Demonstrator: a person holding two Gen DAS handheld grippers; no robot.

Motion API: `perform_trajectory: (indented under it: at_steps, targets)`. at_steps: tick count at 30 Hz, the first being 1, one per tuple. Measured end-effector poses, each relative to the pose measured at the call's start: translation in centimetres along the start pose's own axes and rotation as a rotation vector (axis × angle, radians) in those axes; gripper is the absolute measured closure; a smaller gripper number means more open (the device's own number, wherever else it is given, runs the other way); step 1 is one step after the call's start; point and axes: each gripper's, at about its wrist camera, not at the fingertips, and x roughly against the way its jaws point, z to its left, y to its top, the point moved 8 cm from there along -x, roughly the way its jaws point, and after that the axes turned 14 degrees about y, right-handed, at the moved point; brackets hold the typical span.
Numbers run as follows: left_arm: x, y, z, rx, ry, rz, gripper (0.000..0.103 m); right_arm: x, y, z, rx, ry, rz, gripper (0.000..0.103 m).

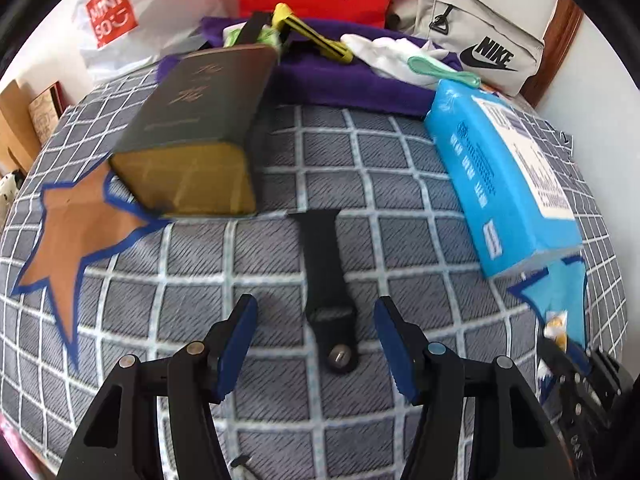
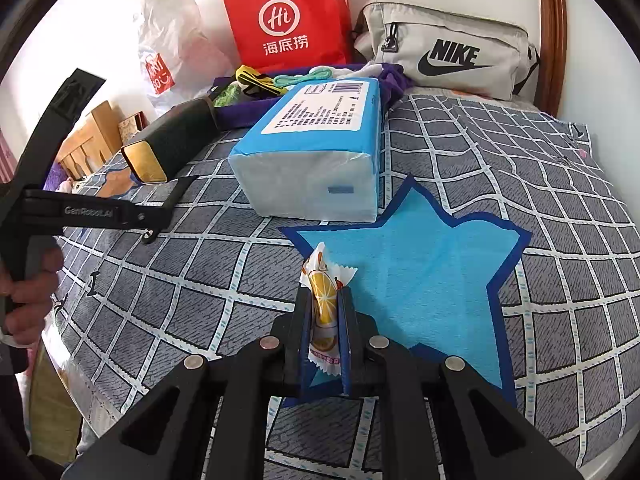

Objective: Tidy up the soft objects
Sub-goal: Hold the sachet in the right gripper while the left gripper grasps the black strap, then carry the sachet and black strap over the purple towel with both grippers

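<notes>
My left gripper (image 1: 316,320) is open and points down at the checked bedspread. A black strap (image 1: 326,280) with a metal stud lies flat between its blue pads (image 1: 240,340), touching neither. My right gripper (image 2: 325,300) is shut on a sweet in a white wrapper (image 2: 322,292) printed with an orange slice, held over the blue star patch (image 2: 420,280). A blue tissue pack (image 2: 316,144) lies just beyond that star and shows on the right in the left wrist view (image 1: 500,168). A brown star patch (image 1: 80,232) lies to the left.
A dark book with gilt edges (image 1: 200,120) lies partly on the brown star. Behind it a purple cloth (image 1: 348,84) holds yellow clips, white fabric and a teal cord. A red paper bag (image 2: 288,16), a grey Nike bag (image 2: 448,52) and a plastic bag (image 2: 172,52) line the wall.
</notes>
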Motion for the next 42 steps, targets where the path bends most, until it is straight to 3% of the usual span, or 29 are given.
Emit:
perform_trajectory:
  at_steps: [1, 4, 5, 9, 16, 18, 19, 24, 29, 42]
  targets:
    - [-0.1, 0.3, -0.4, 0.002, -0.001, -0.006, 0.050, 0.0, 0.0, 0.0, 0.002, -0.001, 0.001, 0.091]
    - [-0.4, 1.0, -1.0, -0.023, 0.044, -0.035, 0.077, 0.0, 0.0, 0.0, 0.000, -0.002, 0.004, 0.091]
    - [-0.3, 1.1, -1.1, -0.031, 0.048, -0.044, 0.082, 0.0, 0.0, 0.0, 0.000, -0.002, 0.004, 0.091]
    - [0.0, 0.5, -1.0, -0.031, 0.013, -0.042, 0.082, -0.1, 0.0, -0.1, -0.001, 0.001, 0.007, 0.091]
    - [0.0, 0.5, -1.8, -0.080, 0.020, -0.088, 0.074, -0.3, 0.2, -0.1, -0.005, -0.009, 0.014, 0.090]
    - [0.0, 0.7, -2.0, -0.106, 0.039, -0.117, 0.083, -0.3, 0.3, 0.0, -0.005, -0.014, 0.017, 0.090]
    - [0.0, 0.8, -2.0, -0.112, 0.041, -0.120, 0.083, -0.3, 0.3, 0.0, -0.005, -0.018, 0.018, 0.090]
    - [0.4, 0.8, -1.6, -0.083, -0.034, -0.076, 0.083, 0.1, 0.5, 0.3, -0.015, -0.026, 0.031, 0.092]
    - [2.2, 0.5, -0.9, -0.058, -0.073, -0.101, 0.083, 1.2, 1.0, 1.0, 0.003, -0.045, 0.021, 0.092]
    - [6.6, 2.0, 1.7, 0.001, -0.080, -0.194, 0.083, 4.2, 4.7, 3.2, 0.045, -0.078, -0.059, 0.092]
